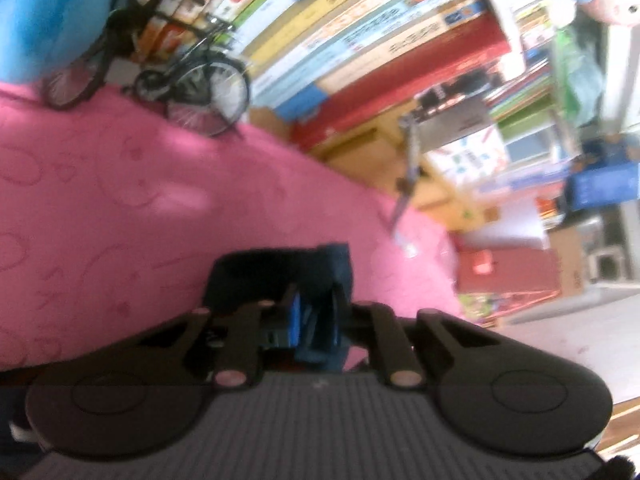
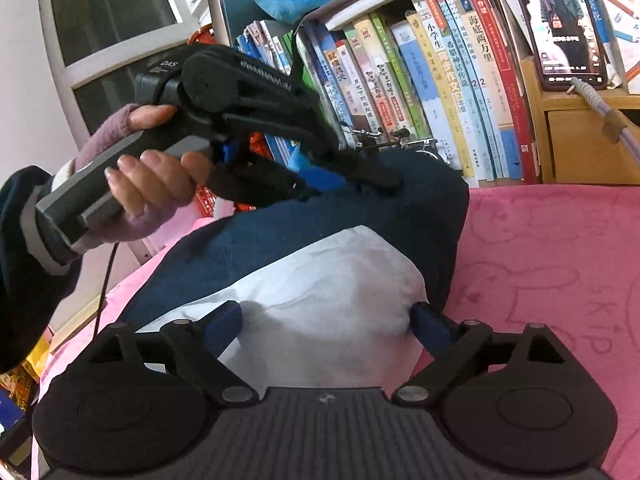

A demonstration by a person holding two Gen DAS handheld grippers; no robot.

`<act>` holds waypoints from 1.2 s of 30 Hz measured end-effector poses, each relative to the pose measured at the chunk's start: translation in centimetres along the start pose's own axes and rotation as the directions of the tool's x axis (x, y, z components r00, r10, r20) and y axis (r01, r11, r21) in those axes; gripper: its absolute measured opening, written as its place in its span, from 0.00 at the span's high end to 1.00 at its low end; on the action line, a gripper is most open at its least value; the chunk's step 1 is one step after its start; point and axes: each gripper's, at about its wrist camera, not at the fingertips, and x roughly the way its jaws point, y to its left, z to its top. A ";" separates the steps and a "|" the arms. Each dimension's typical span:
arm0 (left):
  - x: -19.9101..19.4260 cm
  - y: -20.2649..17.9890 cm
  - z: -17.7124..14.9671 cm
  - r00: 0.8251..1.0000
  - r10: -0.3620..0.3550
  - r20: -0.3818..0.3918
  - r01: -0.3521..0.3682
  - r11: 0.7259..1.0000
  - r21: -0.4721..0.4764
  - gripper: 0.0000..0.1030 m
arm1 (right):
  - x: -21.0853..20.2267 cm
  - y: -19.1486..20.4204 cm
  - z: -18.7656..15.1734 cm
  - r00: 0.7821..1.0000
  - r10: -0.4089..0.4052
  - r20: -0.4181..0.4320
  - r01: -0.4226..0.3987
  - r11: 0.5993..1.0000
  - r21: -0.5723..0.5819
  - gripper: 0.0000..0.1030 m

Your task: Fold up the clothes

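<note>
- the garment (image 2: 304, 232), navy with a white panel (image 2: 332, 300), lies bunched on the pink cloth (image 2: 552, 264) over the surface, in front of a row of books (image 2: 440, 92).
- left gripper (image 1: 312, 312): fingers nearly closed, pinching a navy fold of the garment (image 1: 280, 276) at its far edge.
- right gripper (image 2: 326, 320): fingers spread wide, either side of the white panel; whether the tips touch it cannot be told.
- a hand (image 2: 148, 184) in a purple fingerless glove holds the left gripper (image 2: 340, 176).
</note>
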 end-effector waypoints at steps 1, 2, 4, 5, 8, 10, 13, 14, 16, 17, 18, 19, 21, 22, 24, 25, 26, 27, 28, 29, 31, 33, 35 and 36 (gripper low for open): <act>0.0 0.3 0.2 1.000 -0.011 0.007 0.011 1.000 -0.012 0.88 | 0.0 0.0 0.0 1.000 0.000 -0.002 0.000 1.000 -0.001 0.09; 0.1 0.8 0.5 1.000 -0.013 0.014 0.014 1.000 -0.028 0.88 | 0.0 0.0 0.0 1.000 -0.001 -0.004 0.001 1.000 -0.002 0.09; 0.2 1.6 1.0 1.000 0.001 0.031 0.001 0.999 -0.054 0.88 | 0.1 0.1 0.0 1.000 -0.004 -0.009 0.003 1.000 -0.005 0.09; 0.2 2.0 1.4 0.999 0.014 0.050 -0.011 0.998 -0.068 0.88 | 0.1 0.2 0.0 1.000 -0.004 -0.011 0.004 1.000 -0.008 0.09; -1.1 2.5 2.3 0.982 0.106 0.153 -0.095 0.992 -0.082 0.89 | 0.1 0.2 0.0 1.000 -0.007 -0.014 0.007 1.000 -0.011 0.09; -2.5 2.1 2.2 0.953 0.191 0.237 -0.183 0.982 -0.054 0.88 | 0.0 0.3 0.0 1.000 -0.020 -0.008 0.020 1.000 -0.014 0.09; -5.8 -0.8 -1.7 0.880 0.267 0.393 -0.326 0.941 0.091 0.86 | -0.3 0.4 0.0 0.999 -0.048 0.006 0.048 0.999 -0.022 0.10; -6.8 -1.7 -3.9 0.854 0.262 0.449 -0.364 0.918 0.157 0.84 | -0.4 0.5 0.0 0.998 -0.057 0.011 0.058 0.998 -0.025 0.11; -8.7 -3.4 -8.3 0.803 0.231 0.550 -0.436 0.857 0.277 0.80 | -0.7 0.6 0.2 0.995 -0.099 0.034 0.099 0.995 -0.026 0.25; -9.3 -3.6 -10.4 0.798 0.218 0.562 -0.454 0.831 0.322 0.79 | -0.9 0.6 0.5 0.992 -0.115 0.046 0.116 0.993 -0.015 0.31; -9.9 -3.8 -12.6 0.797 0.207 0.567 -0.468 0.806 0.364 0.79 | -1.0 0.5 0.8 0.991 -0.126 0.049 0.126 0.992 0.007 0.37; -9.8 -3.7 -14.0 0.799 0.220 0.560 -0.481 0.793 0.375 0.79 | -1.1 0.3 1.1 0.989 -0.140 0.053 0.139 0.990 0.028 0.41; -9.8 -2.5 -16.3 0.800 0.258 0.541 -0.507 0.773 0.382 0.79 | -1.2 0.0 1.5 0.978 -0.199 0.067 0.195 0.979 0.064 0.53; -9.6 -1.6 -16.7 0.794 0.290 0.534 -0.528 0.765 0.369 0.79 | -1.4 -0.1 1.6 0.971 -0.228 0.073 0.222 0.971 0.085 0.53; -9.3 0.3 -17.3 0.775 0.360 0.519 -0.572 0.748 0.337 0.79 | -2.3 0.0 2.0 0.967 -0.244 0.075 0.233 0.964 0.129 0.56; -9.2 1.2 -17.3 0.759 0.387 0.523 -0.596 0.736 0.321 0.79 | -2.8 0.3 2.2 0.966 -0.246 0.075 0.235 0.962 0.136 0.56; -9.1 1.8 -17.2 0.732 0.418 0.538 -0.630 0.716 0.300 0.79 | -3.2 0.9 2.3 0.966 -0.249 0.070 0.239 0.963 0.120 0.56; -9.0 2.3 -16.9 0.700 0.453 0.552 -0.668 0.687 0.284 0.78 | -3.7 1.4 2.4 0.966 -0.251 0.066 0.244 0.964 0.104 0.55; -8.9 2.8 -16.7 0.667 0.486 0.564 -0.705 0.655 0.270 0.78 | -4.2 2.0 2.6 0.965 -0.254 0.061 0.248 0.965 0.087 0.55; -8.8 3.4 -16.3 0.618 0.532 0.579 -0.750 0.619 0.233 0.78 | -4.6 2.6 2.6 0.965 -0.257 0.057 0.253 0.965 0.070 0.55; -9.4 4.2 -15.7 0.563 0.582 0.587 -0.787 0.594 0.167 0.79 | -5.3 3.9 2.5 0.961 -0.270 0.050 0.269 0.963 0.032 0.54; -11.0 4.2 -16.4 0.588 0.549 0.595 -0.749 0.647 0.143 0.79 | -6.2 5.1 2.2 0.960 -0.276 0.043 0.277 0.961 -0.010 0.52; -12.4 3.4 -18.0 0.601 0.510 0.615 -0.729 0.665 0.162 0.76 | -7.2 6.4 1.4 0.963 -0.267 0.036 0.269 0.962 -0.052 0.48; -13.1 3.0 -18.8 0.607 0.490 0.626 -0.721 0.671 0.173 0.70 | -7.7 7.0 1.0 0.964 -0.264 0.032 0.266 0.961 -0.070 0.45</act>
